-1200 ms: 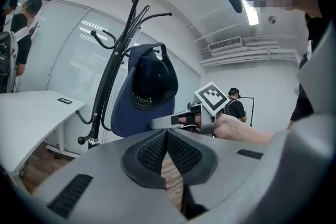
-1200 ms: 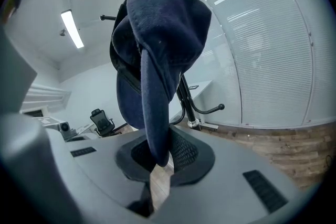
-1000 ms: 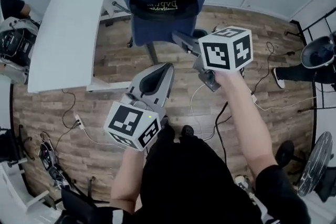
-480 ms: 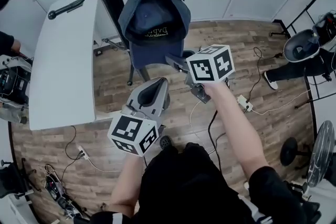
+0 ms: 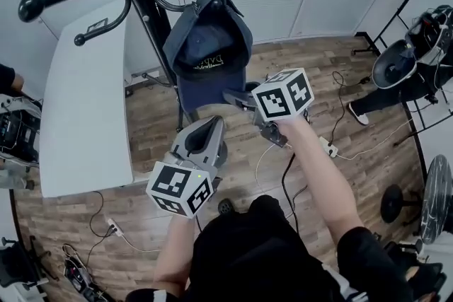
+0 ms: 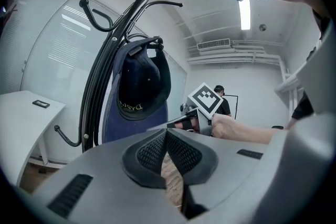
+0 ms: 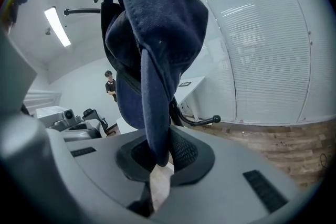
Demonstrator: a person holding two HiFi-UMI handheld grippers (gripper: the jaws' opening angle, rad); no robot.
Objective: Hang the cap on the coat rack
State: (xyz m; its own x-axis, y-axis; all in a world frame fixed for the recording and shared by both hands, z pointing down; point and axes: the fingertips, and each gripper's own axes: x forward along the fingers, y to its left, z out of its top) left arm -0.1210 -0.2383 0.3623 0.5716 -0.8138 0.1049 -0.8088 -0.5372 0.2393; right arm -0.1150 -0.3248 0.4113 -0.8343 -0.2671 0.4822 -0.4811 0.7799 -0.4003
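Observation:
A dark blue cap [image 5: 209, 46] hangs by its back strap near a curved hook of the black coat rack [image 5: 145, 3], brim pointing down. My right gripper [image 5: 233, 97] is shut on the brim's lower edge; in the right gripper view the brim [image 7: 155, 113] runs down between the pads [image 7: 181, 152]. My left gripper [image 5: 212, 125] sits lower and to the left, apart from the cap, shut with nothing in it. From the left gripper view the cap [image 6: 139, 86] hangs against the rack [image 6: 105, 76], beyond my shut left gripper [image 6: 166, 134].
A white table [image 5: 85, 102] stands left of the rack. Cables and a power strip [image 5: 329, 147] lie on the wooden floor. A fan [image 5: 435, 201] and black equipment [image 5: 396, 64] stand at the right. A person [image 6: 220, 99] stands far off.
The rack's hooks have come into the head view, and the cap held by my right gripper now hangs close against them. My left gripper stays below, still shut.

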